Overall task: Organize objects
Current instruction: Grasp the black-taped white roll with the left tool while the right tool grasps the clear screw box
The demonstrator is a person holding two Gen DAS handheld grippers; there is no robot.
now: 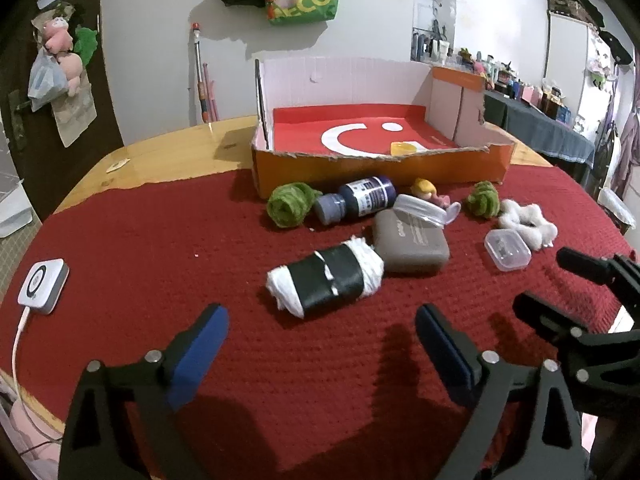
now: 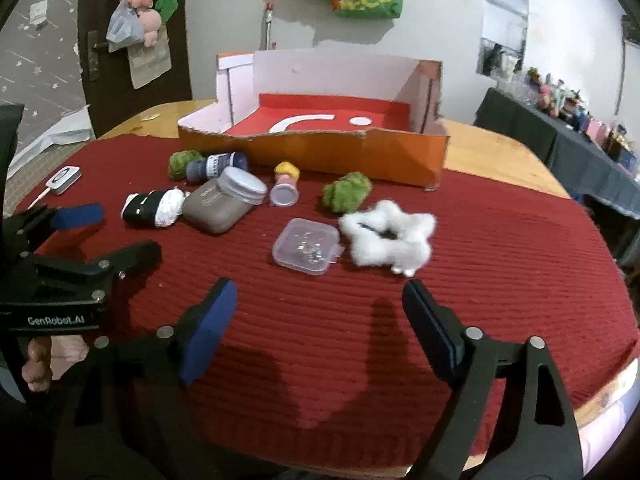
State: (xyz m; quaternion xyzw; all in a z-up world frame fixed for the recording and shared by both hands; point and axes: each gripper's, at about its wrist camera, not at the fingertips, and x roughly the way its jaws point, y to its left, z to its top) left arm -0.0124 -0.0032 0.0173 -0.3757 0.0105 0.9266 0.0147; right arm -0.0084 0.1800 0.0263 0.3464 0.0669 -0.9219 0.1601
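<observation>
My left gripper [image 1: 322, 318] is open above the red cloth, just short of a white roll wrapped in black tape [image 1: 326, 278]. My right gripper [image 2: 320, 294] is open too, near a clear plastic case [image 2: 306, 246] and a white fluffy scrunchie [image 2: 390, 238]. Beyond these lie a grey pouch [image 1: 412, 246], a clear-lidded jar [image 2: 244, 186], a dark blue bottle [image 1: 360, 198], two green yarn balls [image 1: 286, 204] [image 1: 484, 200] and a small doll [image 2: 286, 184]. An open orange cardboard box [image 1: 360, 168] stands behind them with a yellow item [image 1: 402, 148] inside.
A white charger pad [image 1: 42, 286] with a cable lies on the cloth's left side. The red cloth [image 1: 160, 260] covers a wooden table [image 1: 168, 152]. Bags and plush toys hang on the wall and door. A dark table with bottles [image 1: 552, 104] stands at the right.
</observation>
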